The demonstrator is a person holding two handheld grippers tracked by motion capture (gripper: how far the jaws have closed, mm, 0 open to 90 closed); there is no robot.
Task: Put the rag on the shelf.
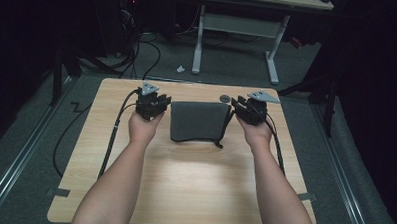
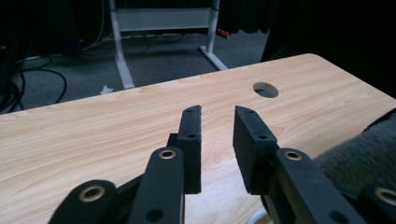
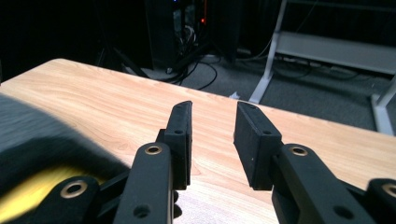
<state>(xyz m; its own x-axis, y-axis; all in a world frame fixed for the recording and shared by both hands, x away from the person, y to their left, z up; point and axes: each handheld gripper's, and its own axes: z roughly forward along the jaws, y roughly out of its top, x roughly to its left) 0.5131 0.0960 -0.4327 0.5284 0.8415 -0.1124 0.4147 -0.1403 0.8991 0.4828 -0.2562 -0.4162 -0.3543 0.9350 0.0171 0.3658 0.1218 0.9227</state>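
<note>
Both grippers sit parted with nothing between the jaws: our left gripper (image 1: 153,104) just left of the dark grey folded cloth (image 1: 198,121), our right gripper (image 1: 249,110) just right of it. So the cloth lies centre-frame between them, equally near both, squarish, no real long axis.

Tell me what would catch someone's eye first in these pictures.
A folded dark grey cloth lies at the middle of the wooden table, toward its far edge. The left gripper and right gripper flank it, their fingers apart with nothing between them. A round hole pierces the table near its far edge.
</note>
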